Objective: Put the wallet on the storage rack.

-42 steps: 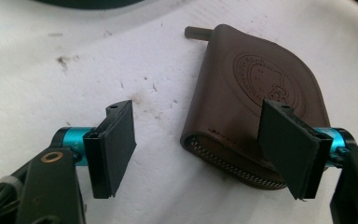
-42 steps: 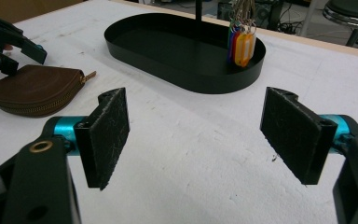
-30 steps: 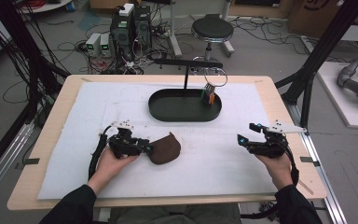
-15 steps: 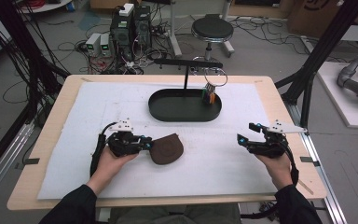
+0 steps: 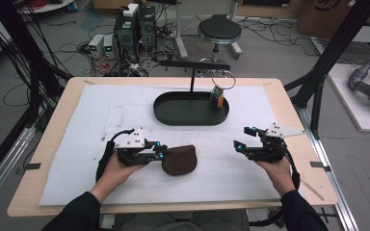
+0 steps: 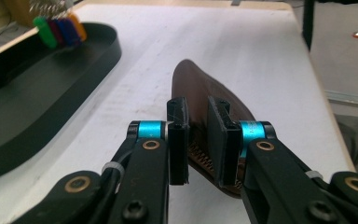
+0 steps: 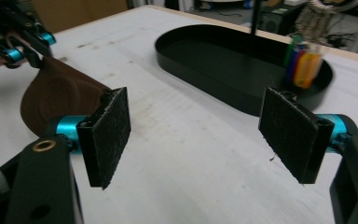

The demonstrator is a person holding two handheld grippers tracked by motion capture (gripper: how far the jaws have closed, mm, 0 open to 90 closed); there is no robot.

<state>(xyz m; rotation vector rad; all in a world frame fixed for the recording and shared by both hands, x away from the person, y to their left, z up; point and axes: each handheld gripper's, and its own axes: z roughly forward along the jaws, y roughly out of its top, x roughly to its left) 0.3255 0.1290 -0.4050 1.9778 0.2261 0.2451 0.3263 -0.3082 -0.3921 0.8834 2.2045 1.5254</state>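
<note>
**Pouch pinched at its zipper edge, tray waiting beyond**

White sheeting covers the wooden table (image 5: pixel 289 103), with computer cases, cables and a stool on the floor behind it. On that sheet, the left gripper (image 6: pixel 197 135) has just been closing its jaws, and they now pinch the near edge of a brown leather pouch (image 6: pixel 200 88), right where the zipper teeth show between the pads. The rest of the pouch stretches away ahead of the jaws, with its far end on the sheet.

The grip looks narrow, I judge: only a thin strip of the rim sits between the pads, so the pouch could slide out if it is lifted fast or swung. Because the pinch is at one end, the free end may sag and drag across the sheet, or catch on the tray's rim.

Ahead and to the left of the left gripper lies a black oval tray (image 6: pixel 74 88). Its floor looks mostly bare; at its far end stands a cluster of coloured tags (image 6: pixel 58 30) on a key ring.

The right gripper (image 7: pixel 198 135) hangs off to the pouch's other side, jaws spread wide with nothing between them, the tray ahead of it.
</note>
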